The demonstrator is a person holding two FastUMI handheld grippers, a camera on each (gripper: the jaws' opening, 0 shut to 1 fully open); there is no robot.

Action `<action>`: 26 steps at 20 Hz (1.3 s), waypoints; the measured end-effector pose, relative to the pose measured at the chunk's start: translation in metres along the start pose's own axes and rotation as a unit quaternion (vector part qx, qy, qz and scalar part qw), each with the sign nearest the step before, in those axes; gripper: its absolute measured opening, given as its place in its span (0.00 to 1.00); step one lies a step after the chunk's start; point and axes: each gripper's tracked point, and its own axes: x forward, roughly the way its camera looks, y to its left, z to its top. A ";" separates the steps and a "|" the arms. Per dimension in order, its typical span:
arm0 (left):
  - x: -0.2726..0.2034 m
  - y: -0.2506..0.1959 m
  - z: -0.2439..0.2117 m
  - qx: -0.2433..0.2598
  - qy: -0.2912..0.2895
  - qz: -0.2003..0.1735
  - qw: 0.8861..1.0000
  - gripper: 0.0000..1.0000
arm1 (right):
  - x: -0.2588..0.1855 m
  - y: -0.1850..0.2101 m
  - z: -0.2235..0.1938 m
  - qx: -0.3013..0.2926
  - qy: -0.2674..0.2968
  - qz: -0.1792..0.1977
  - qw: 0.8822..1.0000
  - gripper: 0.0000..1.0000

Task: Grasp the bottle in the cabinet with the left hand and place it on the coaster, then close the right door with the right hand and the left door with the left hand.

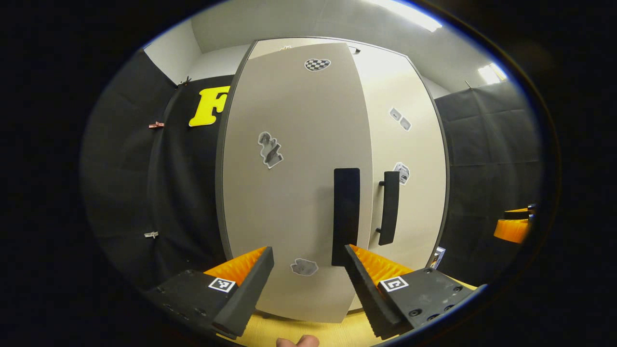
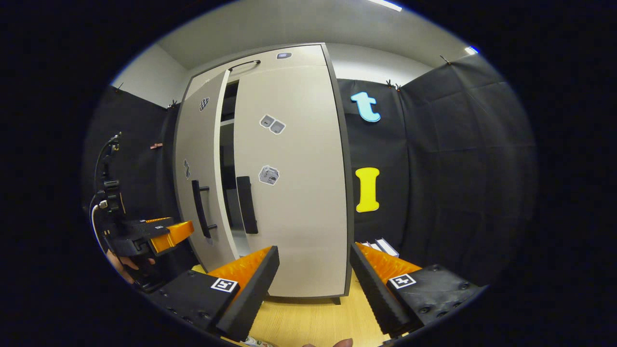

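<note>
Grey left door (image 2: 200, 178) stands ajar, right door (image 2: 294, 183) shut; the empty, spread left gripper (image 1: 308, 270) must push it closed.

The cabinet (image 2: 289, 193) interior shows in the right gripper view only as a dark slit between the doors, its contents hidden, the stickers (image 1: 270, 150) are too small to make out, and the right gripper (image 1: 515, 226) is cut off at the left gripper view's right edge.

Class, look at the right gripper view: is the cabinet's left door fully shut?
No. The left door stands slightly ajar, with a dark gap between it and the closed right door.
</note>
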 end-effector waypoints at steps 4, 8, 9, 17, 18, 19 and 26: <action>-0.027 0.007 0.007 0.006 -0.006 0.001 1.000 0.93 | -0.007 0.009 0.005 -0.001 -0.006 0.002 1.000 0.98; -0.052 0.013 0.013 0.019 -0.013 0.001 1.000 0.94 | -0.012 0.017 0.011 -0.002 -0.014 -0.007 1.000 0.98; -0.060 0.014 0.014 0.020 -0.014 0.001 1.000 0.93 | -0.014 0.020 0.012 -0.002 -0.015 -0.009 1.000 0.98; -0.110 0.020 0.015 0.016 -0.015 0.016 1.000 0.93 | -0.024 0.052 0.011 -0.028 -0.021 -0.010 0.999 0.98; -0.116 0.022 0.016 0.018 -0.015 0.017 1.000 0.94 | -0.025 0.056 0.011 -0.032 -0.023 -0.010 0.999 0.98; -0.120 0.023 0.015 0.017 -0.015 0.017 1.000 0.93 | -0.027 0.060 0.011 -0.034 -0.026 -0.009 0.999 0.98; -0.144 0.025 0.010 0.000 -0.007 0.014 1.000 0.93 | -0.037 0.082 0.006 -0.045 -0.029 -0.002 0.999 0.98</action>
